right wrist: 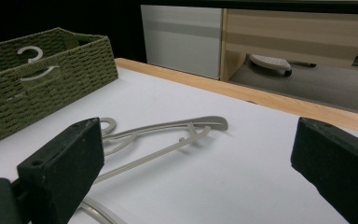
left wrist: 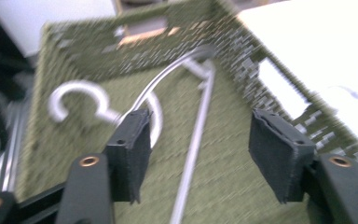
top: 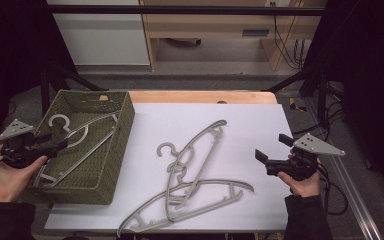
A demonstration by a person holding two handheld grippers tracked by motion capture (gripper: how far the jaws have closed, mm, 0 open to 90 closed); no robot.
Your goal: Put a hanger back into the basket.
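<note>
Left gripper (top: pixel 55 145) hangs wide apart over the basket's (top: pixel 122 125) hanger (left wrist: pixel 186 121), right gripper (top: pixel 267 150) wide, level

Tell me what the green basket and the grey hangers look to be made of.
Basket: looks like woven fibre or paper cord, matte olive, with a ribbed plaited texture on its walls. Hangers on the table: likely moulded plastic, smooth pale grey, thin flat arms with notches; coated metal cannot be ruled out.

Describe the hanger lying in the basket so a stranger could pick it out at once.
Find the green woven basket at the table's left edge. Inside lies a grey hanger, hook toward the far wall. Unlike the two crossed hangers on the white tabletop, it is the one in the basket.
</note>
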